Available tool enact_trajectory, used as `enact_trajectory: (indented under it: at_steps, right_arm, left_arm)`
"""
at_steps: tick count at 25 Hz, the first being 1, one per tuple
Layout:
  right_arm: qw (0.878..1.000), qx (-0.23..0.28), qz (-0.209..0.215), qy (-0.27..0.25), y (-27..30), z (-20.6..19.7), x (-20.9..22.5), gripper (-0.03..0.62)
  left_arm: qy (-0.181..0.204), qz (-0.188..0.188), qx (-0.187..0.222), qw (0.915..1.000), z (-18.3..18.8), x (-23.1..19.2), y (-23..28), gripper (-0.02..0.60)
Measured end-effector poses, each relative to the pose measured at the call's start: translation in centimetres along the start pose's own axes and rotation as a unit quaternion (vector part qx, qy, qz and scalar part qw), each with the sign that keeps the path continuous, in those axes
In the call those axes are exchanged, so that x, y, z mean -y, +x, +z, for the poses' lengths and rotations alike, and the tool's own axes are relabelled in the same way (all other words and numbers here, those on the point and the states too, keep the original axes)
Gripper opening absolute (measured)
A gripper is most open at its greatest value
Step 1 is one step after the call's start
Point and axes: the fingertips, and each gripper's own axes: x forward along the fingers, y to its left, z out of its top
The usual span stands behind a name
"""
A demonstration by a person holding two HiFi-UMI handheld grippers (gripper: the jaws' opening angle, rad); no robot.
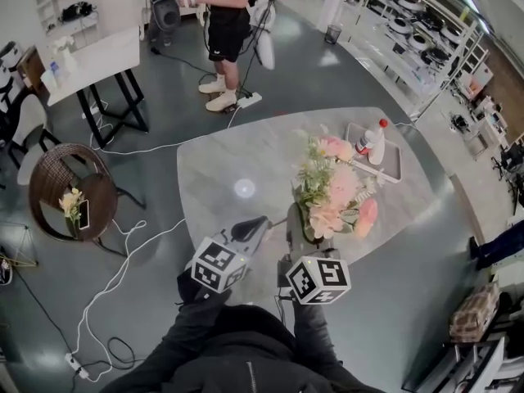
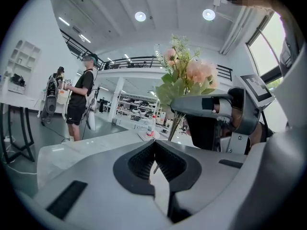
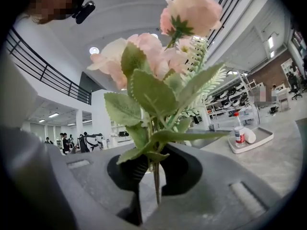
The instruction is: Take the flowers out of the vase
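A bunch of pink and cream flowers (image 1: 336, 191) with green leaves hangs over the marble table (image 1: 221, 158). My right gripper (image 1: 299, 219) is shut on its stems. In the right gripper view the stems (image 3: 154, 176) run down between the jaws (image 3: 153, 169), and the blooms (image 3: 158, 71) fill the picture above. My left gripper (image 1: 262, 221) is just left of the right one, shut with nothing in it (image 2: 154, 145). From the left gripper view, the bunch (image 2: 184, 75) stands up out of the right gripper (image 2: 192, 104). No view shows a vase.
A white tray (image 1: 395, 170) with a red-capped bottle (image 1: 378, 142) lies on the table's far right. A wicker chair (image 1: 49, 191) holding a small flower (image 1: 72, 203) stands at left. Cables (image 1: 123, 260) trail over the floor. A person (image 1: 227, 31) stands beyond the table beside a white desk (image 1: 90, 60).
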Motion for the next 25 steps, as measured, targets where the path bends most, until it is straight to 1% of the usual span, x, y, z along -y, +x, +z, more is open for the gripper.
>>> enact_trajectory:
  at_steps: [3,6,9,12,17,20,22,25]
  right_arm:
    - [1.000,0.007,-0.013,-0.005,-1.1,0.7,0.7,0.046]
    - [0.999,0.009,-0.034,-0.007,-2.5,0.5,2.0,0.046]
    - [0.998,-0.003,-0.064,-0.012,-3.9,-0.8,3.7,0.046]
    - [0.995,-0.027,-0.094,-0.010,-4.9,-3.2,5.3,0.047]
    - [0.990,-0.069,-0.123,0.006,-5.6,-7.6,6.7,0.048]
    - [0.987,-0.088,-0.130,0.032,-6.0,-9.8,7.2,0.046]
    - [0.985,-0.095,-0.133,0.046,-6.3,-10.7,7.5,0.046]
    - [0.984,-0.102,-0.139,0.045,-6.6,-11.5,7.9,0.046]
  left_arm:
    - [0.007,-0.019,0.003,0.9998,0.5,1.2,0.7,0.000]
    - [0.008,-0.044,0.000,0.9990,0.1,2.8,1.8,0.000]
    - [0.006,-0.069,-0.004,0.9976,-0.5,4.4,2.5,0.002]
    - [0.005,-0.086,-0.017,0.9961,-1.5,5.6,3.1,0.001]
    - [-0.006,-0.088,-0.046,0.9951,-3.8,5.4,3.4,0.002]
    - [-0.014,-0.087,-0.053,0.9947,-4.8,5.2,3.2,0.000]
    - [-0.017,-0.086,-0.056,0.9946,-5.2,5.1,3.0,0.001]
    - [-0.020,-0.085,-0.059,0.9944,-5.6,5.1,3.0,0.002]
